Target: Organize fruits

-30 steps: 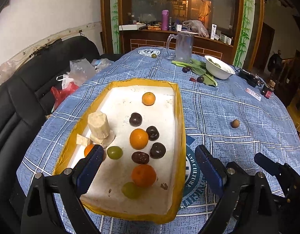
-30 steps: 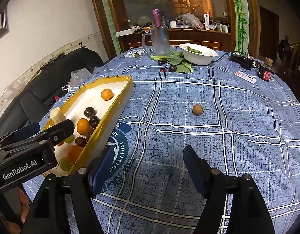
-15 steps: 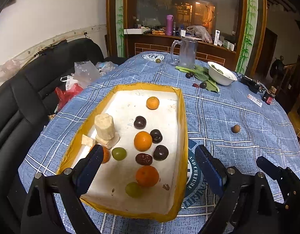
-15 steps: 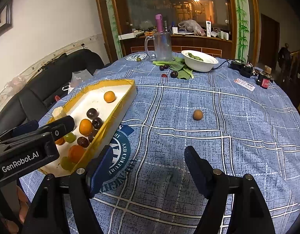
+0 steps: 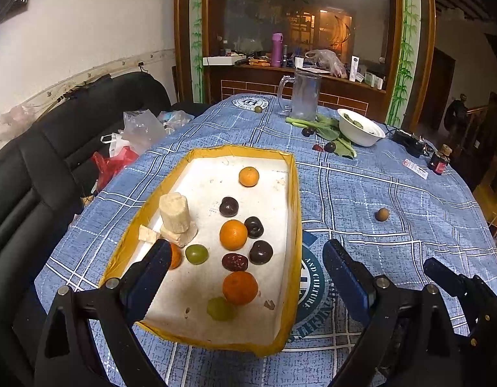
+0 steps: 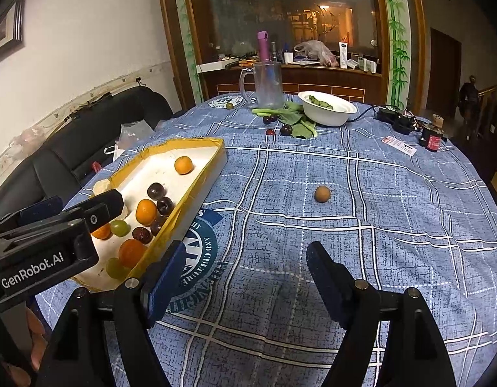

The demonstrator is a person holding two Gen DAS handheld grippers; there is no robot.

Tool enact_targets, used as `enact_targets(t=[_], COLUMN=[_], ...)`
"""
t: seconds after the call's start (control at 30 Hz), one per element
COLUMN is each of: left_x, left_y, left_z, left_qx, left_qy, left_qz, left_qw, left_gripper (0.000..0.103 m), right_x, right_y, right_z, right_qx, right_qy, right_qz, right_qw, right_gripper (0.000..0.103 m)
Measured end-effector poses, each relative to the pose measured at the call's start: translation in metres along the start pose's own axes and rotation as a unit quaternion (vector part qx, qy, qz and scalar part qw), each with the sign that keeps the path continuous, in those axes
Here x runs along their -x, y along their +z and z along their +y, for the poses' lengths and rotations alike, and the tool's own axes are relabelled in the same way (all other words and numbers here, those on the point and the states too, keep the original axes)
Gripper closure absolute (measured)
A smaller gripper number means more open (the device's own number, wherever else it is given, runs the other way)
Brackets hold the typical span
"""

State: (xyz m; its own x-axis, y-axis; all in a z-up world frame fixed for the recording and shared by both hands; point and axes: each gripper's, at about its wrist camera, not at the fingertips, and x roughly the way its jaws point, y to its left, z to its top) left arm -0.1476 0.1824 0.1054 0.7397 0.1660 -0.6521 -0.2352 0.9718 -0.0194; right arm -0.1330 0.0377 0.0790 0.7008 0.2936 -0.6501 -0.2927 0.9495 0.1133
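A yellow-rimmed white tray [image 5: 295,200] on the blue checked tablecloth holds oranges [image 5: 233,234], dark plums [image 5: 229,206], green grapes [image 5: 197,254], a red date [image 5: 235,262] and a peeled banana piece [image 5: 174,213]. My left gripper [image 5: 245,266] is open and empty above the tray's near end. A small brown fruit [image 6: 322,193] lies alone on the cloth, also in the left wrist view [image 5: 381,214]. My right gripper [image 6: 245,269] is open and empty over bare cloth, right of the tray [image 6: 197,190]. Dark plums [image 6: 286,130] lie by the greens far back.
A glass pitcher [image 6: 268,85], a white bowl [image 6: 327,113] with greens, leafy stalks [image 6: 297,122], a black charger [image 6: 395,117] and a small jar [image 6: 431,135] stand at the far side. A black sofa [image 5: 38,167] with plastic bags [image 5: 132,135] borders the table's left.
Both grippers have risen and drawn back slightly, so the tray and table look farther away. Both stay open and empty; no fruit moved.
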Motion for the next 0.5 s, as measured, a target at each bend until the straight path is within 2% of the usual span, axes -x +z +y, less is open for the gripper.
enact_targets(t=[0.33, 0.43, 0.5], left_x=[0.008, 0.018, 0.031], left_y=[-0.001, -0.002, -0.003], left_z=[0.001, 0.002, 0.003], left_qx=[0.001, 0.002, 0.004], left_qy=[0.006, 0.022, 0.042], left_qz=[-0.011, -0.030, -0.062], left_qw=[0.9999, 0.9993, 0.9972], left_gripper=[0.009, 0.009, 0.009], right_x=[0.005, 0.009, 0.013], right_y=[-0.003, -0.003, -0.003], right_z=[0.005, 0.007, 0.009], right_qx=[0.007, 0.009, 0.011], right_qy=[0.000, 0.000, -0.001], right_qz=[-0.002, -0.005, -0.009], right_qw=[1.000, 1.000, 1.000], right_gripper=[0.021, 0.021, 0.021])
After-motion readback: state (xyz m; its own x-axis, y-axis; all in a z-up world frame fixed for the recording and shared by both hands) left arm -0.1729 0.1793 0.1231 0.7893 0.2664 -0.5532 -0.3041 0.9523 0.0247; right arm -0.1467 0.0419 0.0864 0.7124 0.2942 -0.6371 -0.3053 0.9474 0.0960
